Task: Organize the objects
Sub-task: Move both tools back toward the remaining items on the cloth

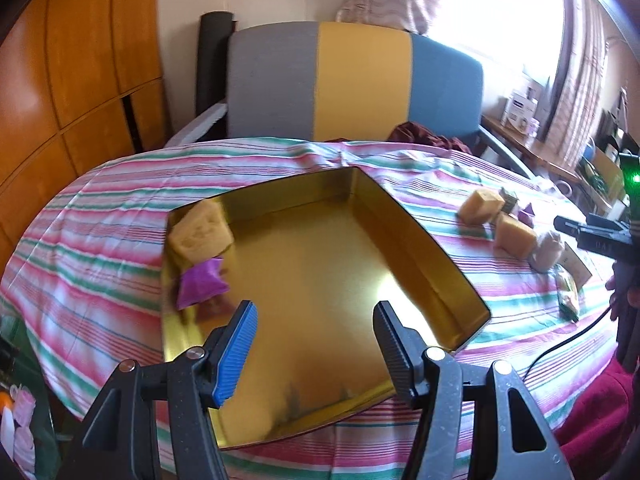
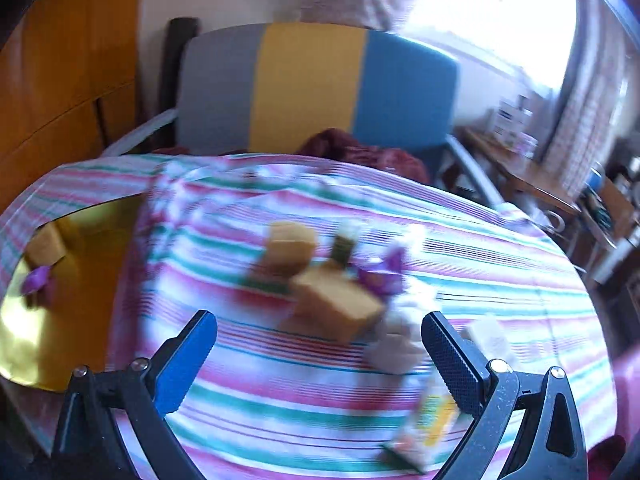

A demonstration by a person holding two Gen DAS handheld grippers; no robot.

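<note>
Nearest the left wrist lens we see the left claw [image 1: 314, 334], its jaws standing apart with nothing between them, poised over the near part of a gold tin tray [image 1: 420, 248]. The tray sits on the desk [image 1: 120, 216], which is covered in a pink, green and white striped cloth. Inside the tray, at its far left corner, we note a tan sponge block [image 1: 200, 232] and, just in front of it and touching or nearly so, a purple packet [image 1: 200, 286]. The rest of the tray floor is bare and reflective.

In the right wrist view, the right claw [image 2: 318, 334] is likewise wide open and empty, above the cloth. This frame is blurred. Just beyond its fingertips we see a cluster of loose items: a near tan block [image 2: 336, 306], a second tan block [image 2: 290, 248] behind it, a small green item [image 2: 344, 248], a purple wrapper [image 2: 384, 274] and a whitish pouch [image 2: 394, 344] close to the right finger. A yellow-green packet [image 2: 428, 420] lies nearest the lens, under the right finger. We cannot tell which of these touch one another. The tray appears at the left edge of this view, well apart from the cluster.

Beyond the desk stands a chair [image 1: 360, 80] with grey, yellow and blue panels, a dark red cloth [image 1: 432, 138] on its seat, wooden cabinets [image 1: 80, 60] at left and a bright curtained window [image 1: 500, 12] at right.
</note>
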